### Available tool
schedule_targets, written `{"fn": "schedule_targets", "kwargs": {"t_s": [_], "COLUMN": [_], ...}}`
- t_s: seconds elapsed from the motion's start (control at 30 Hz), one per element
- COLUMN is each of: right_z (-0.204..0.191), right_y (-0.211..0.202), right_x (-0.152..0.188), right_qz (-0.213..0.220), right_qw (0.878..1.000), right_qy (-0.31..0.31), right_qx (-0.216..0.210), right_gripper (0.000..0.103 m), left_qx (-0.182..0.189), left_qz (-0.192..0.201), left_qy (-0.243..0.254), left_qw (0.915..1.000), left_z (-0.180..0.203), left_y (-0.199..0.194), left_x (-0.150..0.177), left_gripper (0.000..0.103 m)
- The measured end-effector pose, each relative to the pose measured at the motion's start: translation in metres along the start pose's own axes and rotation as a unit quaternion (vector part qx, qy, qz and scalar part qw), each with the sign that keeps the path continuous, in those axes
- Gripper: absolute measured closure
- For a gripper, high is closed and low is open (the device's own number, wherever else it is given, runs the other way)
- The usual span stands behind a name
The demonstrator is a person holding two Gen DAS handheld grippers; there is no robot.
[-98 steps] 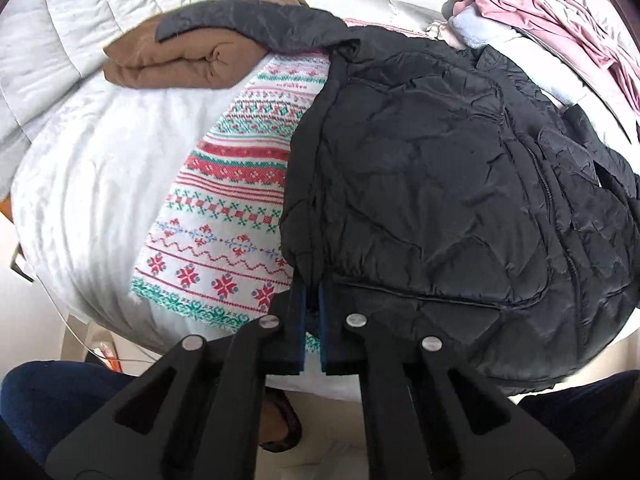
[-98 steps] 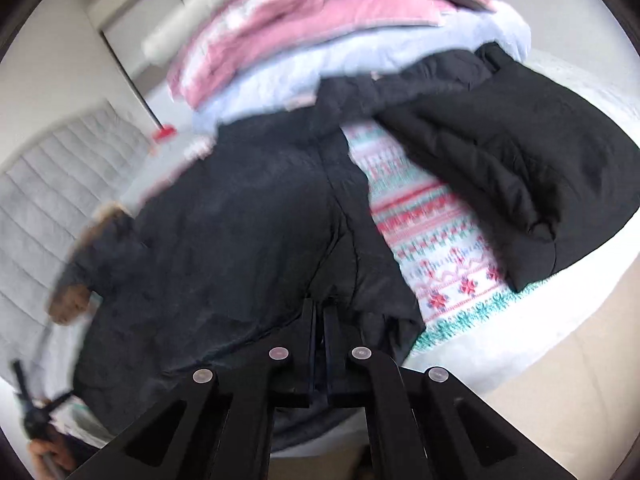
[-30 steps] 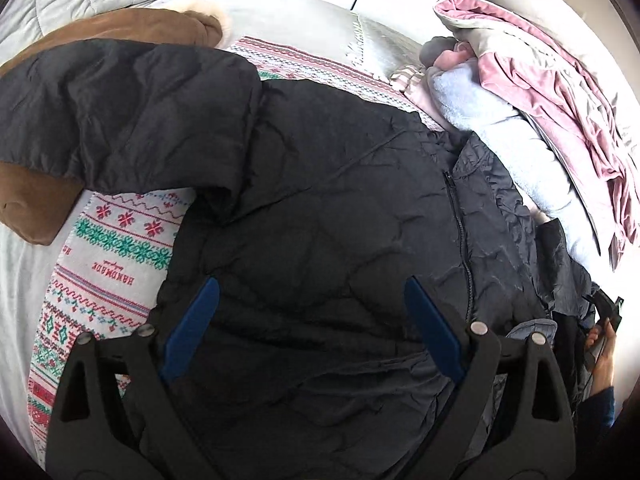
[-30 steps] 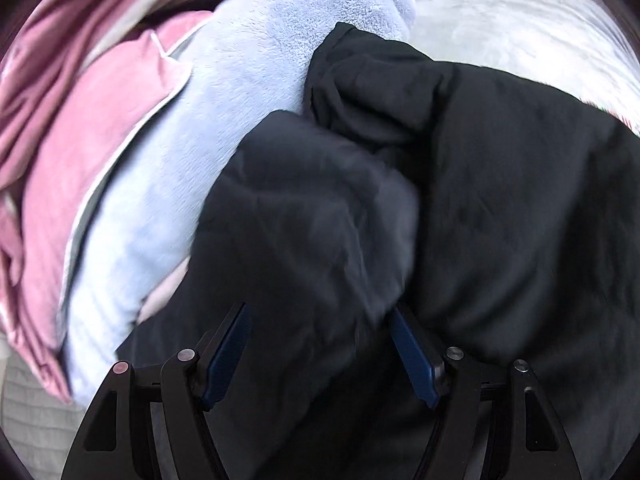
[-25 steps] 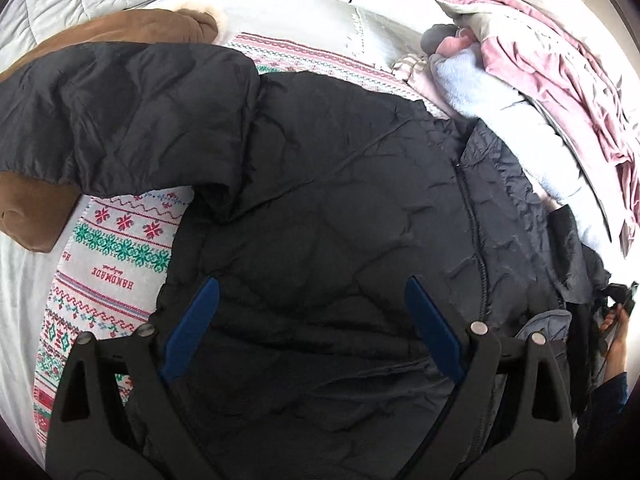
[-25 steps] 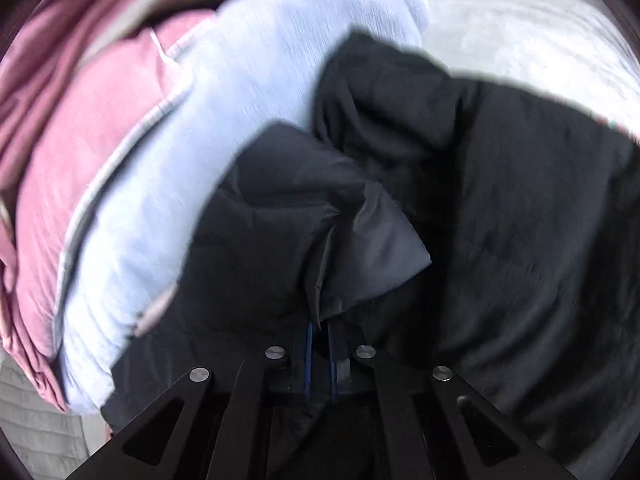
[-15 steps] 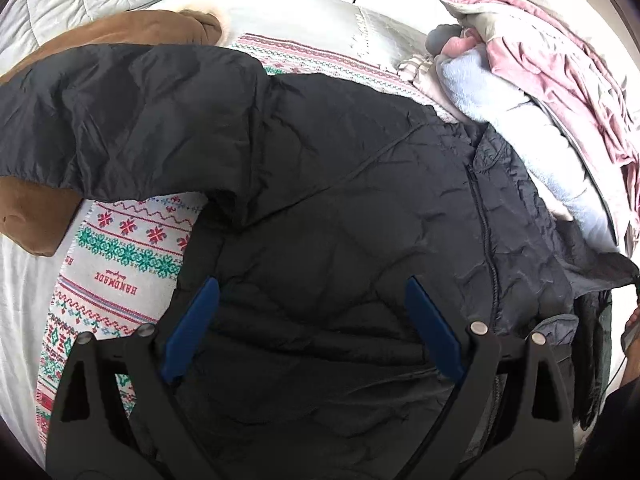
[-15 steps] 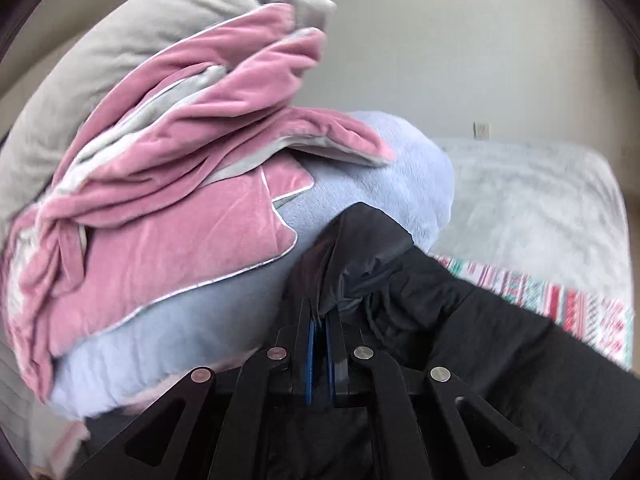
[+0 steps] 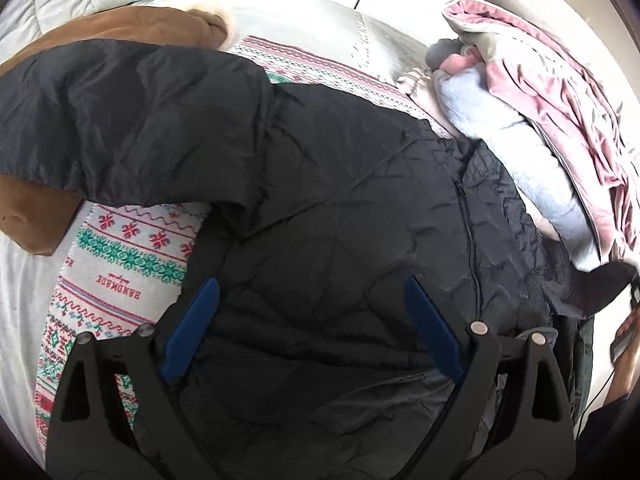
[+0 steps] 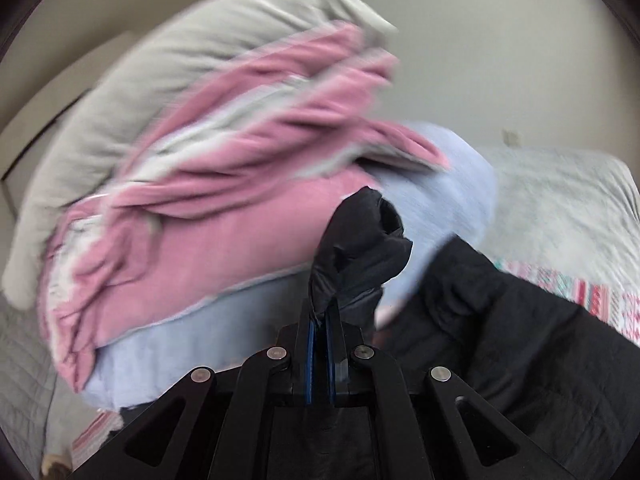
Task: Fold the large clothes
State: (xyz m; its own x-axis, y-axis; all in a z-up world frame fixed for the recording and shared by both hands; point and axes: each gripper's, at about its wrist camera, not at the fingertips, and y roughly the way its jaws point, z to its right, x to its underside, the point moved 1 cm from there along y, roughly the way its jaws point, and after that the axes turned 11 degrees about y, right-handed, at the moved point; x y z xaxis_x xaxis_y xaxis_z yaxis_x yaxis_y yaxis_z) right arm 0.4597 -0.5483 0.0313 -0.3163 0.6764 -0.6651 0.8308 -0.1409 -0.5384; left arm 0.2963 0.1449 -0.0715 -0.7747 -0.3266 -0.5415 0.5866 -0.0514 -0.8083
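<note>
A black quilted jacket (image 9: 340, 208) lies spread on the bed, front zipper up, with one sleeve (image 9: 120, 120) stretched out to the left. My left gripper (image 9: 310, 292) hovers over the jacket's lower body, open, with nothing between its blue pads. In the right wrist view my right gripper (image 10: 319, 320) is shut on the cuff of the other black sleeve (image 10: 360, 248), which is lifted off the bed in front of the pile of bedding. The rest of the jacket (image 10: 520, 340) trails down to the right.
A patterned red, green and white blanket (image 9: 120, 248) lies under the jacket. A brown coat (image 9: 120, 28) rests at the back left. Folded pink (image 10: 220, 208), pale blue (image 10: 460, 184) and grey (image 10: 200, 68) bedding is piled at the right. A person's hand (image 9: 626, 328) shows at the right edge.
My right gripper shut on the black sleeve's cuff and lifted it up in front of the bedding pile. My left gripper stayed open above the jacket.
</note>
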Motion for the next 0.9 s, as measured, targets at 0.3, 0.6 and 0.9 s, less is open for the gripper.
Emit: {"fn": "schedule_targets", "kwargs": {"t_s": [0.3, 0.6, 0.9], "right_z": [-0.188, -0.298, -0.267], "right_y": [-0.080, -0.044, 0.020], "right_x": [0.106, 0.342, 0.442], "right_qz": [0.042, -0.093, -0.253], "right_qw": [0.962, 0.879, 0.837], "right_qy": [-0.209, -0.434, -0.471], "right_qx": [-0.170, -0.176, -0.119], "right_gripper": [0.099, 0.096, 0.077], "left_qx": [-0.002, 0.007, 0.019], "left_qz": [0.015, 0.017, 0.016], "left_qy": [-0.036, -0.053, -0.045], "left_qw": [0.9992, 0.9984, 0.9987], "left_z": [-0.022, -0.032, -0.029], "left_y": [-0.011, -0.014, -0.017], "left_x": [-0.003, -0.003, -0.004], "left_gripper": [0.009, 0.009, 0.009]}}
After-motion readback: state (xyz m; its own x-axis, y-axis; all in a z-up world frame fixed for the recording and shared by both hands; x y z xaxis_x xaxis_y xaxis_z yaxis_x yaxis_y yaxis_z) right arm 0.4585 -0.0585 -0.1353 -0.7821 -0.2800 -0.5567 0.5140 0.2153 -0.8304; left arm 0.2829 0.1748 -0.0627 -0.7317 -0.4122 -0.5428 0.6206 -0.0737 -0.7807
